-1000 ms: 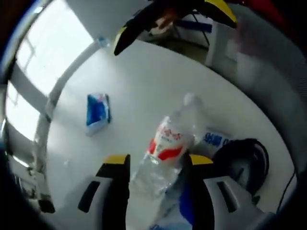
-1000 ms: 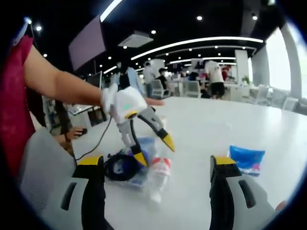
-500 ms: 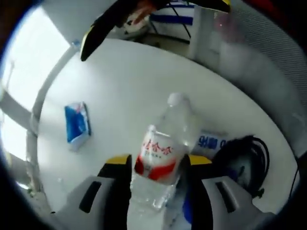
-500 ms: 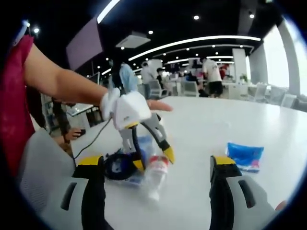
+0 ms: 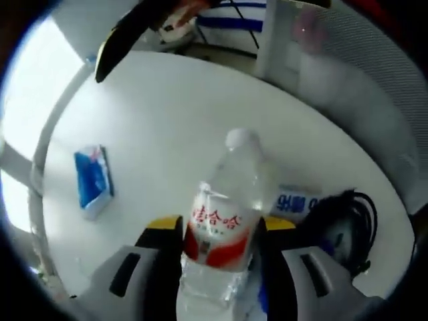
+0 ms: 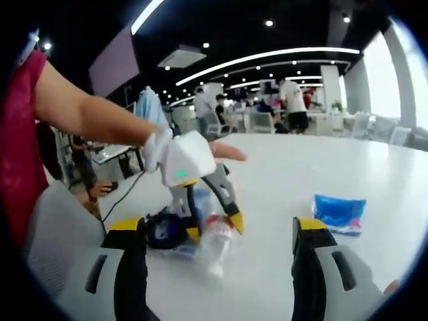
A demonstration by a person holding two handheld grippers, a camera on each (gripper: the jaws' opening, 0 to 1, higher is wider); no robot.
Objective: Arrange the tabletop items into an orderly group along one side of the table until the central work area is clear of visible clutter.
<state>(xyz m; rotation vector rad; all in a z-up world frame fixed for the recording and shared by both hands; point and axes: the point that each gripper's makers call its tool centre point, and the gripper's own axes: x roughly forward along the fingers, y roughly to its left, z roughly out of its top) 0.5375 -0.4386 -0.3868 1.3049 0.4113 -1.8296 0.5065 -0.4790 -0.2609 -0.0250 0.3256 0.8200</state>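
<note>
— What's the left gripper (image 5: pixel 214 231) got there?

— A clear plastic water bottle (image 5: pixel 224 221) with a red-and-white label. In the left gripper view its two yellow-tipped jaws stand on either side of the bottle's body at the label, pressed against it, so it is pinching the bottle. The white cap points away from the camera, out over the white table (image 5: pixel 180 114).

— And from the other side?

— In the right gripper view the left gripper (image 6: pixel 212 226) comes down from a gloved hand (image 6: pixel 177 150), its jaws straddling the bottle (image 6: pixel 214 244), which lies low on the table (image 6: pixel 281 174) with the cap toward the camera.

— Where does that sit among the rest?

— Just beside the bottle there is a coil of black cable (image 5: pixel 344 224) lying over a flat blue-and-white packet (image 5: pixel 294 200); the packet touches or nearly touches the bottle, I cannot tell which. A blue tissue pack (image 5: pixel 90 180) lies well apart, on the far side of the bare white tabletop. In the right gripper view that same pack (image 6: pixel 339 212) is near the right jaw.

— And the right gripper (image 6: pixel 217 231)?

— Spread wide, nothing between its jaws, held back from the bottle. In the left gripper view a dark yellow-tipped jaw of it reaches in along the top edge.
</note>
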